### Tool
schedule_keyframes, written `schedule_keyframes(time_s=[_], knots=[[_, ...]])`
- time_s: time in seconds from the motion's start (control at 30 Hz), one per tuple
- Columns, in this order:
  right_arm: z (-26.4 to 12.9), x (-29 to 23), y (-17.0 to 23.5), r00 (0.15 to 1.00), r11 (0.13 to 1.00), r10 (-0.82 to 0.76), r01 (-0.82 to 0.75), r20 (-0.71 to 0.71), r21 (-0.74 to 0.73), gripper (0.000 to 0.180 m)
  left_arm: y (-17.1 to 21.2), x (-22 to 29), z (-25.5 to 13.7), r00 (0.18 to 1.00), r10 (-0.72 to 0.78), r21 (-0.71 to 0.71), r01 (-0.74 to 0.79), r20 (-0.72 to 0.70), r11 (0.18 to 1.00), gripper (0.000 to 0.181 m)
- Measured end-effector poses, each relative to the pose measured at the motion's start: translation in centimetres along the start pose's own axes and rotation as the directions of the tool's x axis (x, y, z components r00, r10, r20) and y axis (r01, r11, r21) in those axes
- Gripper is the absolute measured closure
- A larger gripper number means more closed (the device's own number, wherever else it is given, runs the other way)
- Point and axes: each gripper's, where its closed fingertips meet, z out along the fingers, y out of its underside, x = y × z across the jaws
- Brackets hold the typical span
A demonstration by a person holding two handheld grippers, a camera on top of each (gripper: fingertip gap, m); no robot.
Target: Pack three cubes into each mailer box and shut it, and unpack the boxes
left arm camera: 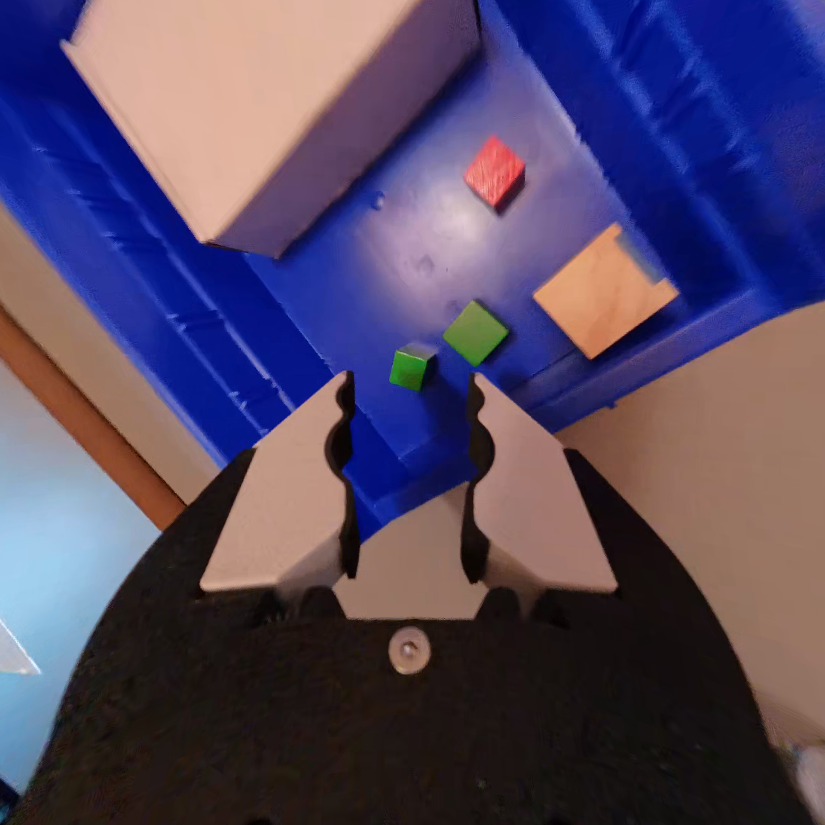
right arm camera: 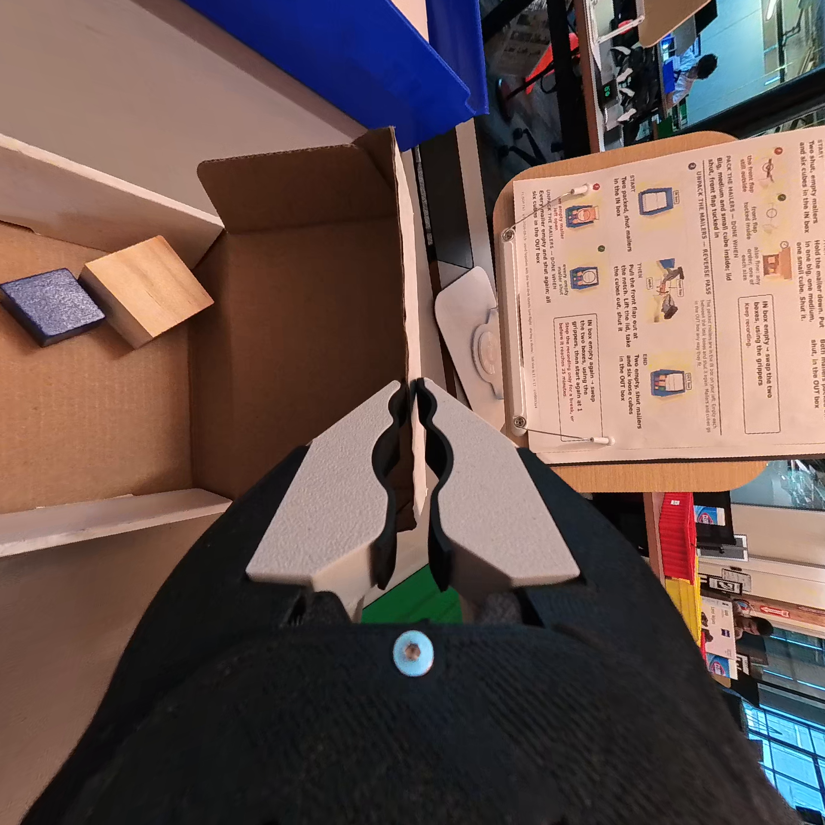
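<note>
Blue bin below parted left claw (empty); right claw pinches mailer flap.

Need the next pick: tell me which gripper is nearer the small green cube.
Left. The left gripper hangs open just short of the small green cube in the blue bin; the right gripper is clamped on the mailer flap, away from it.

light: bright, even | left wrist view: motion-blurred | right wrist view: sharp | edges: wide-angle bending
</note>
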Motion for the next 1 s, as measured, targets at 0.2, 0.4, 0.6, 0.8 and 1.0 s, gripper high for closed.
schedule_keyframes(time_s=[0.2,0.4,0.6,0.8,1.0], knots=[[0.1,-0.1,0.0,1.0,1.0,-0.02,0.02,-0.007,-0.021,0.177,1.8,-0.8,4.0,0.97,0.233,-0.144,-0.24,-0.064,0.96,0.13],[0.0,-0.1,-0.1,1.0,1.0,-0.023,0.023,-0.012,-0.013,0.178,2.1,-0.7,5.5,0.965,0.252,-0.13,-0.26,-0.076,0.957,0.162],[0.3,0.3,-0.3,0.999,1.0,-0.021,0.022,-0.029,0.018,0.179,-4.5,2.9,-3.0,0.983,0.181,0.227,-0.184,0.035,0.956,0.162],[1.0,0.5,-1.1,0.996,0.998,-0.058,0.06,-0.068,0.023,0.179,-10.5,20.7,-10.8,0.898,0.393,0.538,-0.234,-0.2,0.81,0.163],[1.1,0.6,-1.6,0.991,0.996,-0.088,0.088,-0.105,0.001,0.179,-12.3,28.4,-6.1,0.877,0.455,0.432,-0.355,-0.152,0.829,0.163]])
